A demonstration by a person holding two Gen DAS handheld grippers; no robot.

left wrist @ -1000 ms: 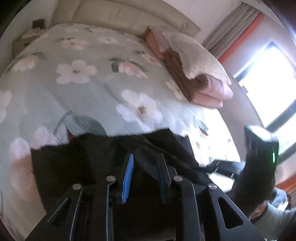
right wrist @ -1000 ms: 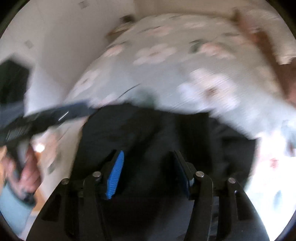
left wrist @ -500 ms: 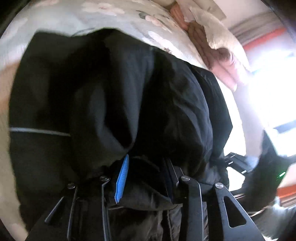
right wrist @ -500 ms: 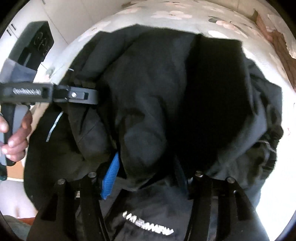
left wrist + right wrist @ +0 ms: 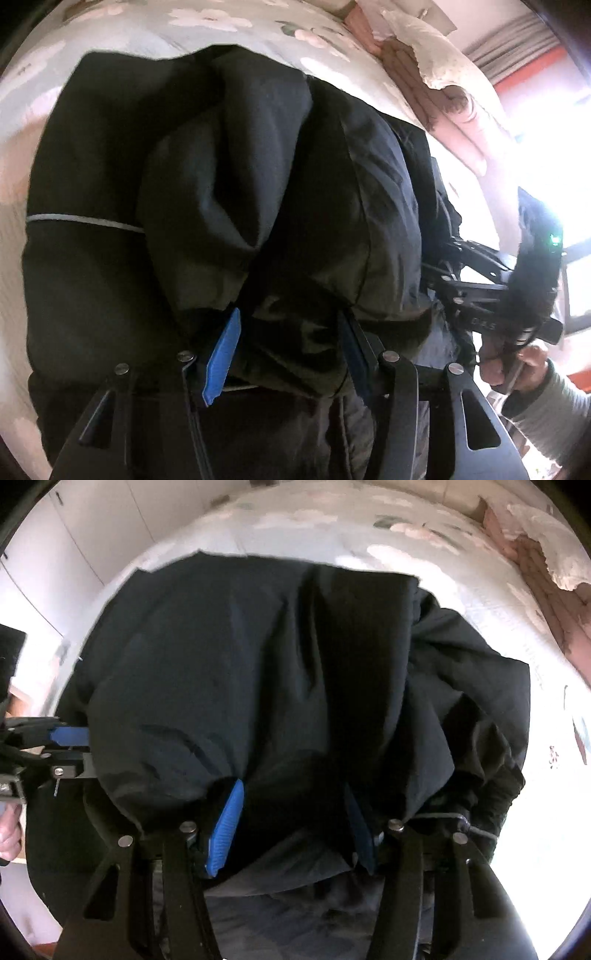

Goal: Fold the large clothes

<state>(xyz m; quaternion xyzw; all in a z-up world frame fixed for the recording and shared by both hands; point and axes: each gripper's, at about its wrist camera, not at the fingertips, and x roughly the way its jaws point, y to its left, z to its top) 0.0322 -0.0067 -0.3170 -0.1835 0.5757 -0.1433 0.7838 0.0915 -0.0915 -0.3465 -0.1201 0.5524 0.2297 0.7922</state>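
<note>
Gripping bunched black jacket [image 5: 258,177] folds, both tongs [image 5: 288,332] [image 5: 291,808] now lower than a second ago.

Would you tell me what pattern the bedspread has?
The bedspread is pale grey-green with pink-white flowers, clearest in the left wrist view.

Left wrist view: very close behind left gripper [image 5: 288,328], facing forward over jacket [image 5: 229,177] toward bed [image 5: 221,22]. Right wrist view: same closeness behind right gripper [image 5: 295,805]. Shared: jacket [image 5: 258,657], bed [image 5: 295,528], pillows [image 5: 436,66] [image 5: 546,554]; each sees other gripper.
</note>
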